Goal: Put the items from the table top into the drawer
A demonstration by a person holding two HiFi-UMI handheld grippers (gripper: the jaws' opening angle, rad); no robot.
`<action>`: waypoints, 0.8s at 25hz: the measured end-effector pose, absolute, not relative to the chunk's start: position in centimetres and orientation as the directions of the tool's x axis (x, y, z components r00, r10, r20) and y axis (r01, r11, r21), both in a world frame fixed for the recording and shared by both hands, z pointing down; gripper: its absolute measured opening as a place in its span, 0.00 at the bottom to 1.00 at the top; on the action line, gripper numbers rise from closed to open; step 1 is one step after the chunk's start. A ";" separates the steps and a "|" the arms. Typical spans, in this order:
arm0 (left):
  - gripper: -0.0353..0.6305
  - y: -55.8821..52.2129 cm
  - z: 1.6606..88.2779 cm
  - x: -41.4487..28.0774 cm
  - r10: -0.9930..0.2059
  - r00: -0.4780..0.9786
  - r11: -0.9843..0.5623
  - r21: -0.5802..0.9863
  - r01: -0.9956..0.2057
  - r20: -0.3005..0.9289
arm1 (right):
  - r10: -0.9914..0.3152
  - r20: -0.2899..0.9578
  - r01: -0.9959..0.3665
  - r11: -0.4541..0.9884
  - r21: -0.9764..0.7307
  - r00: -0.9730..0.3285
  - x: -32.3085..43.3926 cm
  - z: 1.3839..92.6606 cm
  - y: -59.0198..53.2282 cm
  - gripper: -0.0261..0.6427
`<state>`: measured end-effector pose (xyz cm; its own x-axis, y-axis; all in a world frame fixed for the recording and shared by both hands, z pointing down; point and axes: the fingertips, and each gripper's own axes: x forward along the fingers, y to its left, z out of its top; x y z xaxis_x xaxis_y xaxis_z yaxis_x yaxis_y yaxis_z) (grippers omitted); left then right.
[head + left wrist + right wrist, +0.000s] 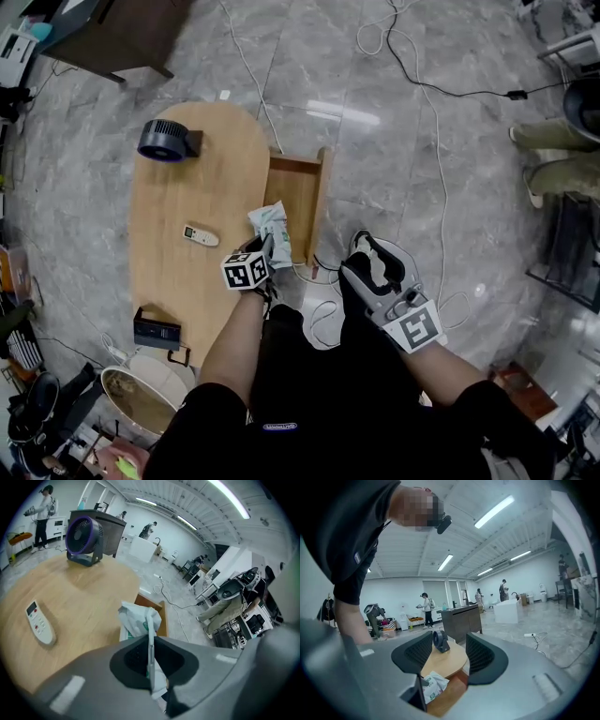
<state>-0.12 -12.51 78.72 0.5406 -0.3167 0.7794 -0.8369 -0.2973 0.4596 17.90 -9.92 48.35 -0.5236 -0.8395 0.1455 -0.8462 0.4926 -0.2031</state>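
Observation:
A white and green soft packet (273, 228) hangs at the right edge of the wooden table (187, 197), beside the open wooden drawer (298, 192). My left gripper (268, 247) is shut on the packet's near end; in the left gripper view the packet (136, 618) sticks out past the pinched jaws of the left gripper (150, 656). A white remote (201, 235), a purple fan (167, 140) and a black device (157, 332) lie on the table. My right gripper (373, 261) is open and empty, held right of the drawer. Its view looks between the parted jaws of the right gripper (449, 652) at the fan (439, 640), the packet (433, 684) and the drawer (452, 691).
White and black cables (431, 131) trail over the marble floor near the drawer. A person's legs (553, 159) stand at the right. A round bin (141, 394) sits by the table's near end, a dark cabinet (112, 33) beyond its far end.

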 end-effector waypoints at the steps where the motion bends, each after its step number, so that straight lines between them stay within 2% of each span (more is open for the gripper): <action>1: 0.09 -12.7 79.3 0.5 -0.307 0.547 -0.298 0.467 -0.833 0.779 | -0.841 0.147 -0.848 0.489 -0.203 -0.521 18.5 48.6 -9.9 0.38; 10: 0.09 -13.5 84.6 4.6 -0.201 0.533 -0.334 0.454 -0.826 0.822 | -0.851 0.195 -0.869 0.451 -0.206 -0.488 23.1 50.9 -9.6 0.38; 20: 0.09 -14.0 89.3 4.4 -0.107 0.455 -0.397 0.382 -0.835 0.884 | -0.838 0.234 -0.865 0.445 -0.232 -0.494 24.2 53.1 -8.5 0.38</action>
